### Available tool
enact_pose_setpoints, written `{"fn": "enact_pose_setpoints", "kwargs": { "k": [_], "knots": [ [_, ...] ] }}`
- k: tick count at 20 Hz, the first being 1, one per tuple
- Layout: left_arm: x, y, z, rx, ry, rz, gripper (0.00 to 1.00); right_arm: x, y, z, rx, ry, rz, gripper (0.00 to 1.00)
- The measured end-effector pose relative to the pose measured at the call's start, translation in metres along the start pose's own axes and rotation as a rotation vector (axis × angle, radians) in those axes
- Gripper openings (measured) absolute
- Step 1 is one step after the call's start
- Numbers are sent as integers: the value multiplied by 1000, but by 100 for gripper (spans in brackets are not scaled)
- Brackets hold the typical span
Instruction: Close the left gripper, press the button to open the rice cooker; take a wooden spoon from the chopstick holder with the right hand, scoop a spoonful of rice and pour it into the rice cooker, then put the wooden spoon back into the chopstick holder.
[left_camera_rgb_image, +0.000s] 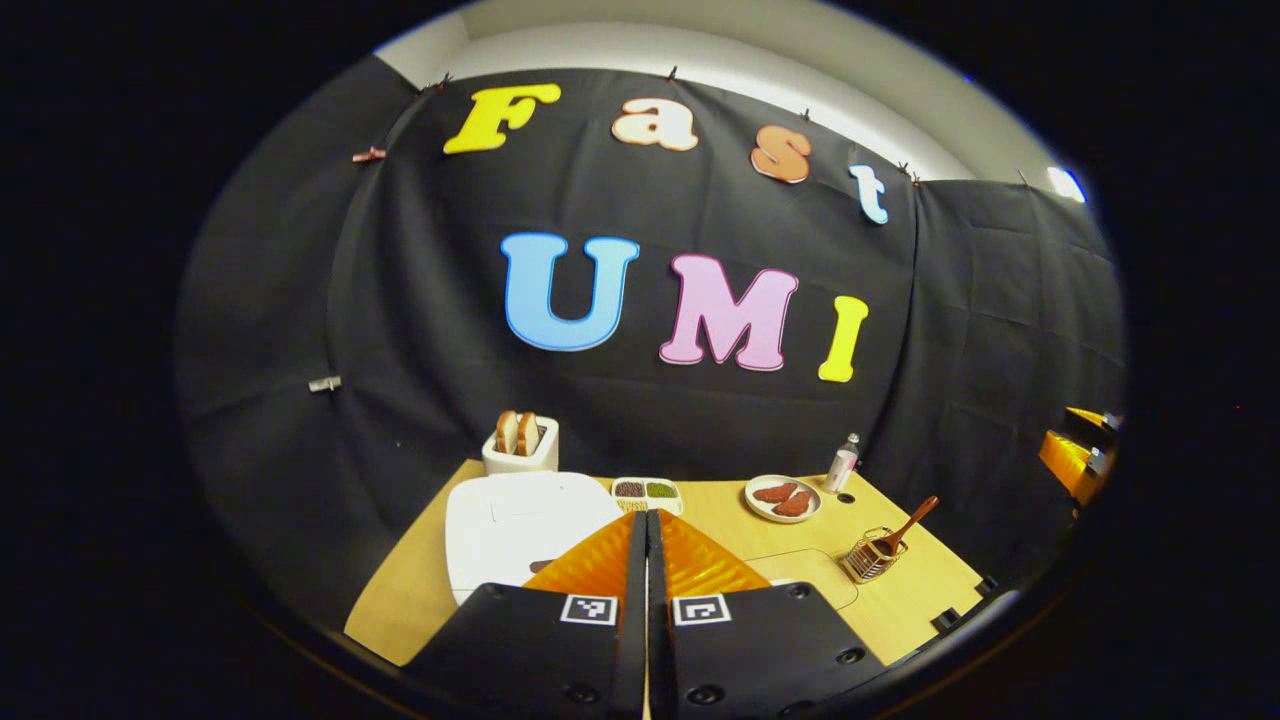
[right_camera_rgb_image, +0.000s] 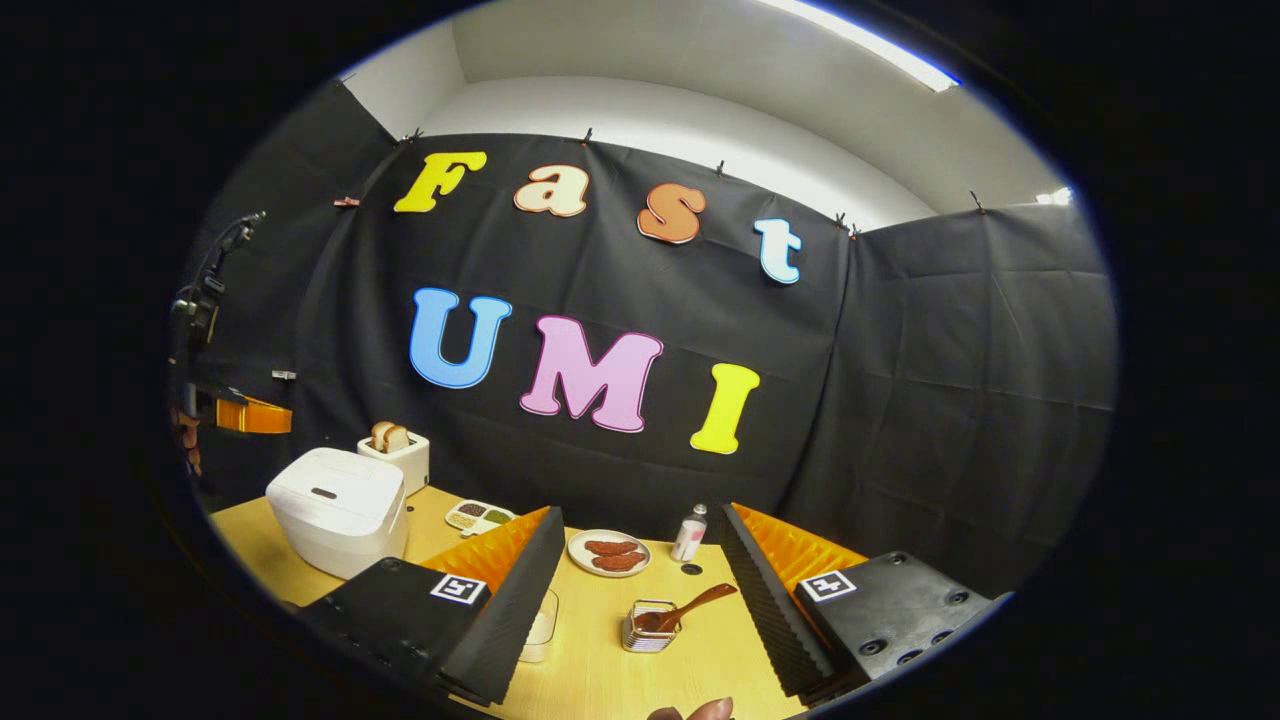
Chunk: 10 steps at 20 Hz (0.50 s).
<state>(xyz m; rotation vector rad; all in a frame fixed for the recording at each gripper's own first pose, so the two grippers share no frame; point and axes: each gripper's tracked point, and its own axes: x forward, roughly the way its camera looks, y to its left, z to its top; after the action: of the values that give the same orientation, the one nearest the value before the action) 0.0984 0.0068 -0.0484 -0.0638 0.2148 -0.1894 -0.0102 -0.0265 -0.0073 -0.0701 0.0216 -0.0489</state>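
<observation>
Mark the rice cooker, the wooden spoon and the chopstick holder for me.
rice cooker (right_camera_rgb_image: 335, 508): right gripper view, on its closed lid.
wooden spoon (right_camera_rgb_image: 700, 603): right gripper view, on its handle.
chopstick holder (right_camera_rgb_image: 646, 634): right gripper view, on its front wall.

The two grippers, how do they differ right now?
The left gripper has its fingers pressed together, empty; the right gripper is spread wide, empty too. The left one points over the closed rice cooker; the right one frames the chopstick holder with the wooden spoon.
</observation>
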Motion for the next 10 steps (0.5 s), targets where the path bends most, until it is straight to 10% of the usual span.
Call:
{"fn": "enact_pose_setpoints", "kwargs": {
  "k": [10],
  "knots": [
    [103, 74, -79, -131, 307, 9, 6, 4, -32, -21, -18, 62, -110, 98]
  ]
}}
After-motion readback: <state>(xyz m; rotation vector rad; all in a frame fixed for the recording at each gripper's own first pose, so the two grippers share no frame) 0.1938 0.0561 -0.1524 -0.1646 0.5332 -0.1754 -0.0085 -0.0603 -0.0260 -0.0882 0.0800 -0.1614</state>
